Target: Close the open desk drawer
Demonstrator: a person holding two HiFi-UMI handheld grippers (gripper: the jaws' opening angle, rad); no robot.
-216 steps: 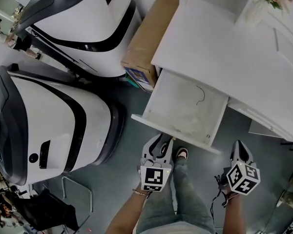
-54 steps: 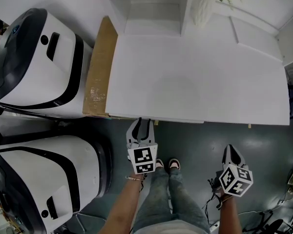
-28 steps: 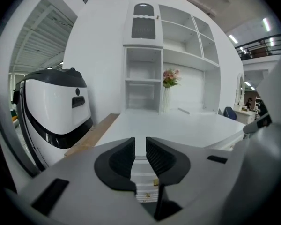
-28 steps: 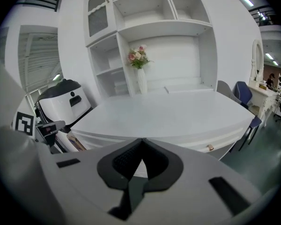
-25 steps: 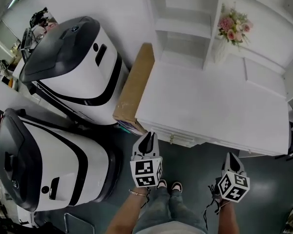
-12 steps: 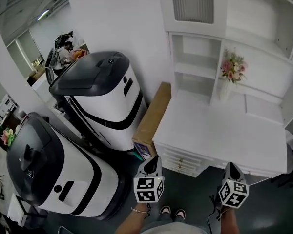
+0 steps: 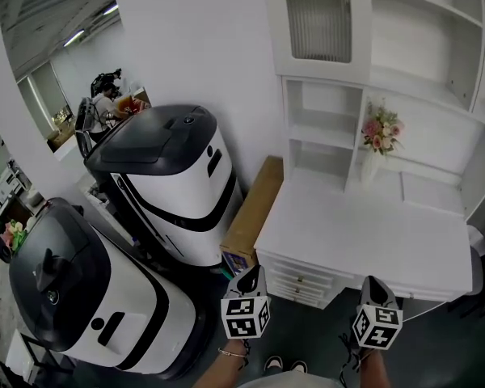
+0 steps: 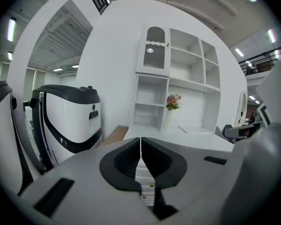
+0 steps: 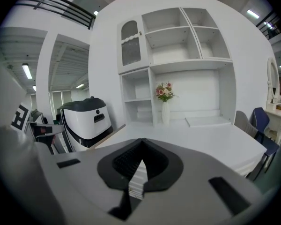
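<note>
The drawer sits under the left front edge of the white surface. Its face looks flush with the fronts around it, so I judge it already pushed home. My left gripper and right gripper both hover just in front of it, each with jaws pressed together on nothing. I read it as a light, stiff painted box on runners with a small, slick knob, so any last nudge I'd give flat on the middle of the face rather than pinching the knob.
</note>
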